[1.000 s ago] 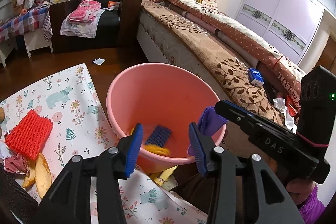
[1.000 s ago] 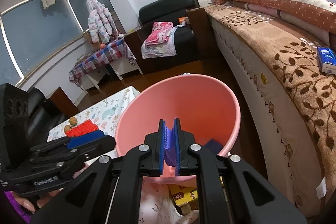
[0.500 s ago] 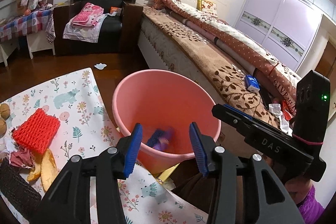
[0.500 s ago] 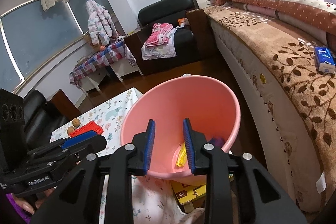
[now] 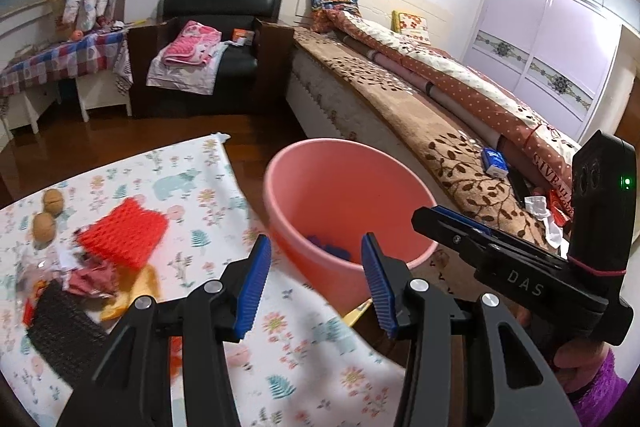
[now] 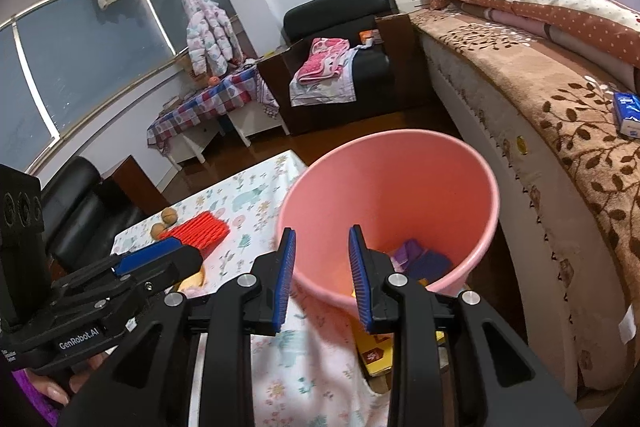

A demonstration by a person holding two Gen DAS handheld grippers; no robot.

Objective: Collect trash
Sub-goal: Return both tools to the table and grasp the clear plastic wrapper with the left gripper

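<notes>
Presently above the near rim of the pink bucket (image 6: 452, 163): right gripper (image 6: 322, 275), jaws apart, empty, just opened. Purple trash (image 6: 416, 257) at the bucket's bottom. Left gripper (image 5: 316, 285) likewise wide apart, empty; red foam net (image 5: 124, 233) on the floral cloth (image 5: 208, 187).

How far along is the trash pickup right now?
Partly done: purple and blue scraps lie in the pink bucket. Nothing is in hand; the right claw and left claw are both open and empty. Left on the table: red foam net, peel, wrappers, two walnuts.
</notes>
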